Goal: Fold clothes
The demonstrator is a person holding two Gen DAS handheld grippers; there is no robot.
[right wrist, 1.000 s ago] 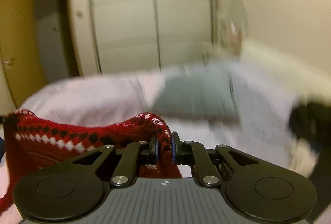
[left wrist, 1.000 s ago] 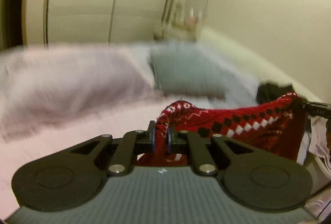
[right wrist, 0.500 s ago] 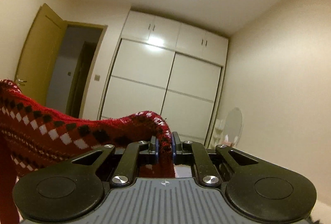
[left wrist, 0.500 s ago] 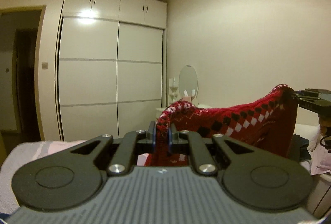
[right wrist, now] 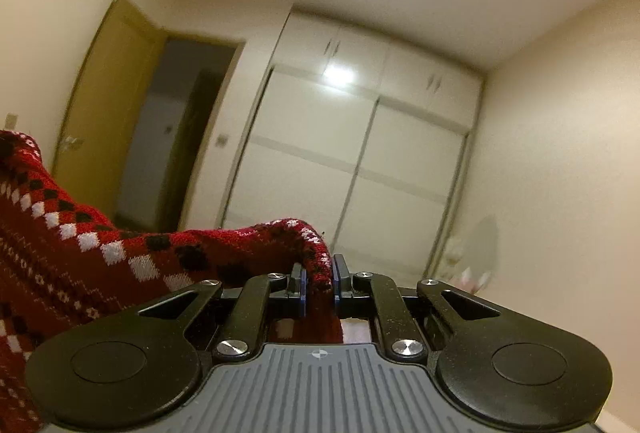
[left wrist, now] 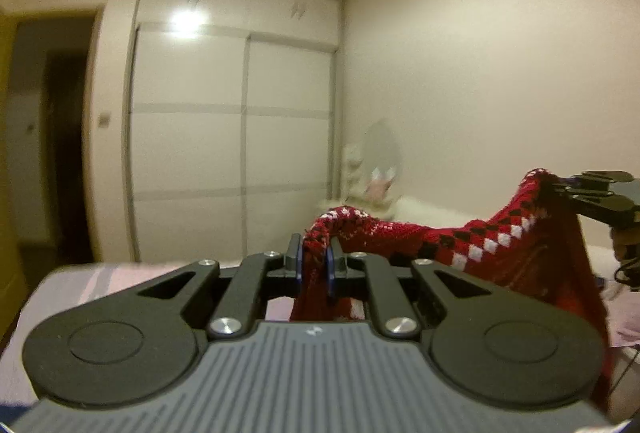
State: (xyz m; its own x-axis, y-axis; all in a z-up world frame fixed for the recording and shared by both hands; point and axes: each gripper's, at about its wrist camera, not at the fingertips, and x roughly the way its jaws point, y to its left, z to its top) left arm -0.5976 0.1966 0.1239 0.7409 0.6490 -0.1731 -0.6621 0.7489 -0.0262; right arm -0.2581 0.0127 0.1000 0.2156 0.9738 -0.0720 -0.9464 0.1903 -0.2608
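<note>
A red knitted sweater [left wrist: 472, 245] with black and white diamonds hangs in the air, stretched between both grippers. My left gripper [left wrist: 313, 257] is shut on one top edge of it. My right gripper [right wrist: 319, 275] is shut on the other top edge; the sweater [right wrist: 80, 261] sags and spreads to the left in the right wrist view. The right gripper also shows at the right edge of the left wrist view [left wrist: 592, 193], holding the sweater's far corner higher. The sweater's lower part hangs out of sight below.
A bed with a pink cover [left wrist: 100, 285] lies below the left gripper. White sliding wardrobe doors [left wrist: 232, 153] stand ahead, an open doorway [right wrist: 176, 141] to the left. A small round mirror [left wrist: 384, 153] and white items sit by the right wall.
Both grippers rose with the sweater from near the bed up into the air. Since half a second ago the left one has dipped slightly and the right one tilted further upward.
</note>
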